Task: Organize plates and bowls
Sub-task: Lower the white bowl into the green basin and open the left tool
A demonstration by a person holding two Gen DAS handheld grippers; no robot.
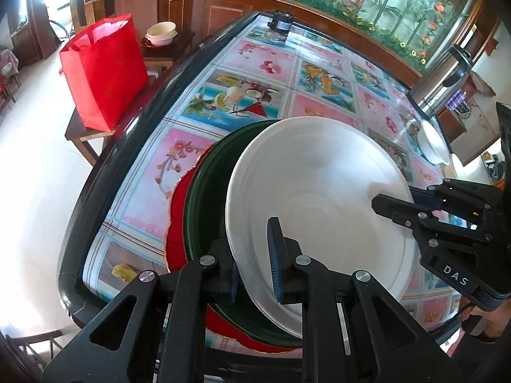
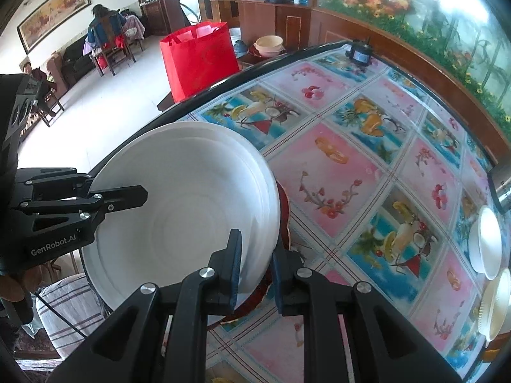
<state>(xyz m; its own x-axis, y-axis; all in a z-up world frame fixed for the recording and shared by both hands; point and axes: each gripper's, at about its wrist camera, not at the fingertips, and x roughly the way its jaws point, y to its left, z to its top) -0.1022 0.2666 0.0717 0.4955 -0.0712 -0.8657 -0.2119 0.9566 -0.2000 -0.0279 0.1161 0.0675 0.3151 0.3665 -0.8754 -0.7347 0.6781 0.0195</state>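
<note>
Stacking step. My L claw and R claw each pinch opp. rims of white plate, nearly closed. Plate sits over green plate and red plate, table edge. Next, I'd judge: level, lower, release both.

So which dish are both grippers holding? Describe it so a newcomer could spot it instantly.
Start at the table with the fruit-print cloth and find the stack of dishes at its near edge. The top one, the big white plate, sits over a dark green dish and a red plate. It alone is white, with fingers on opposite rims.
</note>
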